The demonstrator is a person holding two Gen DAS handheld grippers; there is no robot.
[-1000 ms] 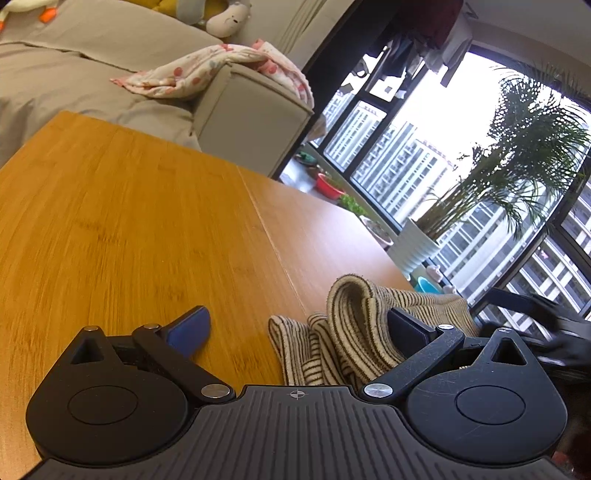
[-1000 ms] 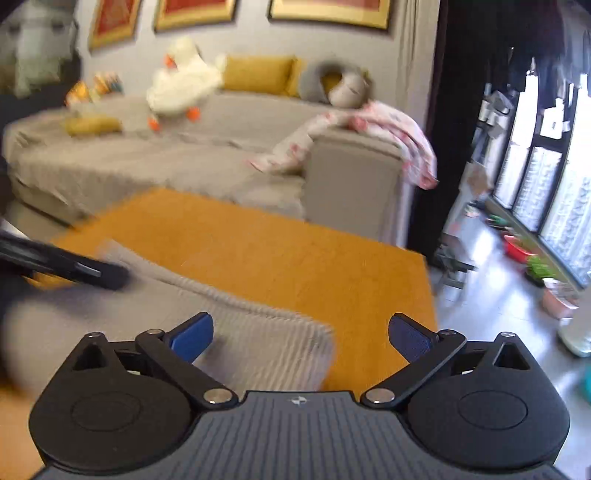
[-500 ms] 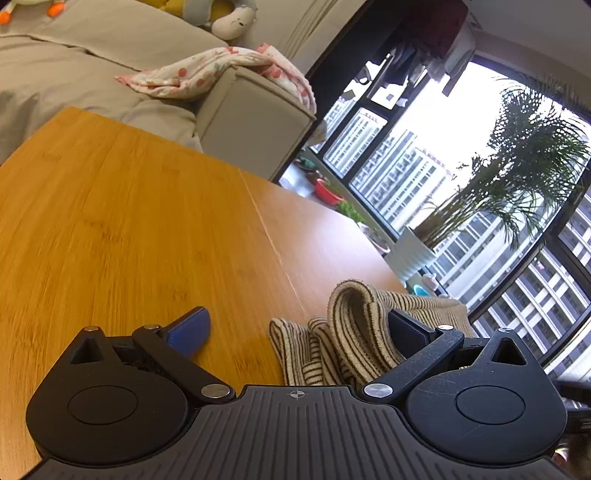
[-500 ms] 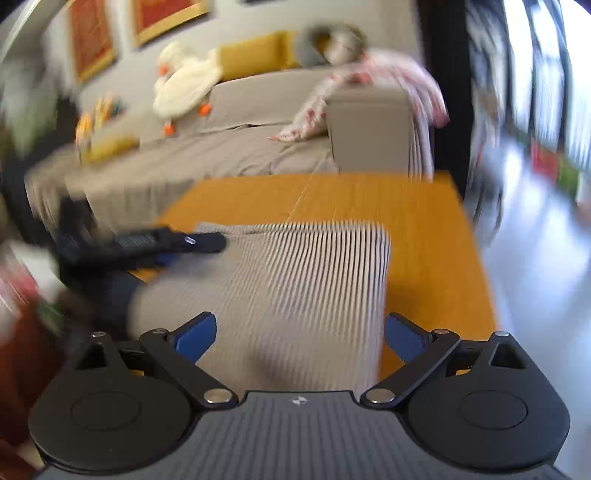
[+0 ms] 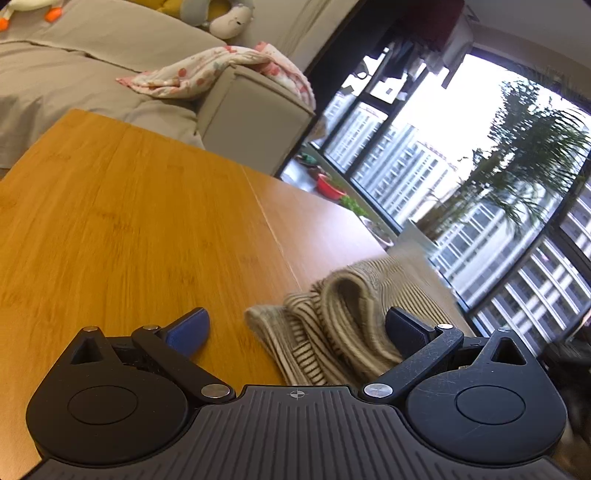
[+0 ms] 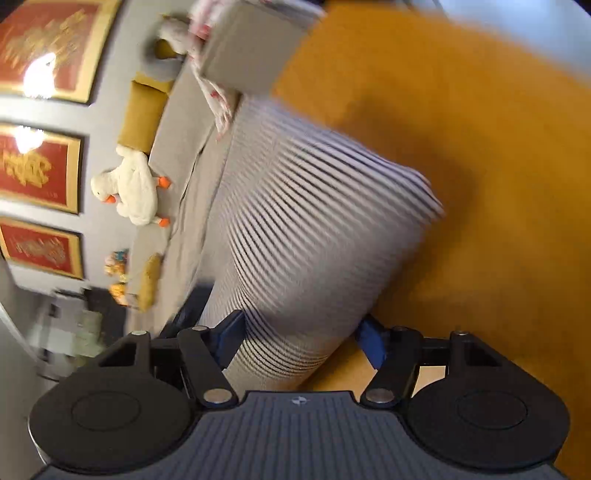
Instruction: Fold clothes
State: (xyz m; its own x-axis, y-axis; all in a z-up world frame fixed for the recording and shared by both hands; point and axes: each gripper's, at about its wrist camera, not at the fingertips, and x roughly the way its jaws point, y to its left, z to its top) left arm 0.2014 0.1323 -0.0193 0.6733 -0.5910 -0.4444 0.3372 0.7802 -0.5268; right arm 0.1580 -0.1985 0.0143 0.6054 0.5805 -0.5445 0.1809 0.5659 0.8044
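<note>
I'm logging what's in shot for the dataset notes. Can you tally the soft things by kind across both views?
Striped garment: 1
Floral blanket on the sofa arm: 1
Plush duck: 1
Yellow cushion: 1
Grey neck pillow: 1
Total: 5

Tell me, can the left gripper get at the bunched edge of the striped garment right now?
Probably yes. The left gripper is open, and the striped garment has its bunched edge lying on the wooden table between the fingers, with nothing in the way.
</note>
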